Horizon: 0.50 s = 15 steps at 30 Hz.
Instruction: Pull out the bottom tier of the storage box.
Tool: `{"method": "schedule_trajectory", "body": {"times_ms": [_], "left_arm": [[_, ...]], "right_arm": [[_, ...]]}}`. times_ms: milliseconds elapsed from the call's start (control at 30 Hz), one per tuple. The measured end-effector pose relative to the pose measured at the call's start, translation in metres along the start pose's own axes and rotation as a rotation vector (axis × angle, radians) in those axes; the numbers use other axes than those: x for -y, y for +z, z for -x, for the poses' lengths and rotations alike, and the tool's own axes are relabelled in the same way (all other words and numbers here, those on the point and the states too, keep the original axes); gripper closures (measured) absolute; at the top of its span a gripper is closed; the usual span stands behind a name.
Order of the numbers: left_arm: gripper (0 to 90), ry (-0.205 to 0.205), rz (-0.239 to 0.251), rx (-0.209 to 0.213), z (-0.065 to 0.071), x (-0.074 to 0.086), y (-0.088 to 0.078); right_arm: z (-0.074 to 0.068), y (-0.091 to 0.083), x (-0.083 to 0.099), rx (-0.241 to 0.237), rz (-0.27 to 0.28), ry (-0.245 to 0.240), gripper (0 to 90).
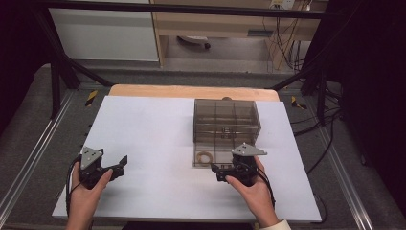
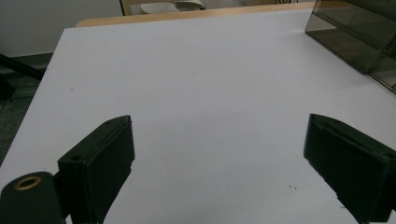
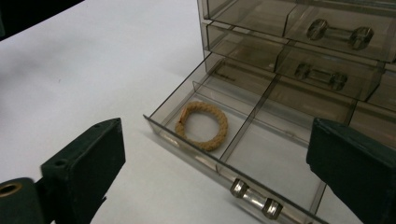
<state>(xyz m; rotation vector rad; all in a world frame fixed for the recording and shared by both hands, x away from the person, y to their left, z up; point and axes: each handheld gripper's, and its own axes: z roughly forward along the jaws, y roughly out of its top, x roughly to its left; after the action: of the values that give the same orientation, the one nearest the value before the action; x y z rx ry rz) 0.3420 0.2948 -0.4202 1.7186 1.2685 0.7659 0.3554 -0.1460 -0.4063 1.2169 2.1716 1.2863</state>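
Black jaws of our right gripper (image 3: 215,182) are standing wide apart along the bottom edge of the right gripper view, with nothing between them, and the pulled-out bottom drawer (image 3: 280,163) is lying just beyond them, its clear handle (image 3: 255,199) at lower centre of the frame. We are judging the step in hand to be pushing this drawer shut, now that the braided rope ring (image 3: 201,125) is lying flat in the drawer's left compartment, slightly left of the frame's centre.

Working from largest to smallest: the white table top (image 1: 143,143) is taking up the middle of the high view, and the smoked plastic drawer cabinet (image 1: 226,120) is sitting right of centre, with the open drawer projecting toward the bottom of the frame. Our right gripper (image 1: 221,170) is hovering just beside that drawer's front, lower right of centre. Our left gripper (image 1: 119,165) is resting well apart at lower left, its jaws also spread wide over bare table and holding nothing.

To do this well, we are thinking of meeting the drawer front squarely near the handle, so the drawer is sliding straight and not skewing in its slot. We are also minding the light cabinet, which could be sliding backward; the left gripper could be bracing it. A gentle push should be keeping the ring from jumping the divider.
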Motion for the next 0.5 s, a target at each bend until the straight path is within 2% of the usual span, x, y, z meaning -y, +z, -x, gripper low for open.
{"method": "schedule_trajectory", "body": {"times_ms": [200, 367, 500], "left_arm": [[8.2, -0.001, -0.005, 0.000, 0.000, 0.001, 0.001], [8.2, 0.009, -0.007, 0.001, 0.002, 0.000, 0.001], [8.2, 0.007, -0.006, 0.000, 0.001, 0.001, 0.000]], "right_arm": [[-0.005, -0.005, 0.012, -0.009, -0.047, -0.009, 12.5], [-0.008, -0.008, 0.020, -0.016, -0.089, -0.019, 24.2], [-0.010, -0.010, 0.023, -0.018, -0.094, -0.020, 35.5]]}}
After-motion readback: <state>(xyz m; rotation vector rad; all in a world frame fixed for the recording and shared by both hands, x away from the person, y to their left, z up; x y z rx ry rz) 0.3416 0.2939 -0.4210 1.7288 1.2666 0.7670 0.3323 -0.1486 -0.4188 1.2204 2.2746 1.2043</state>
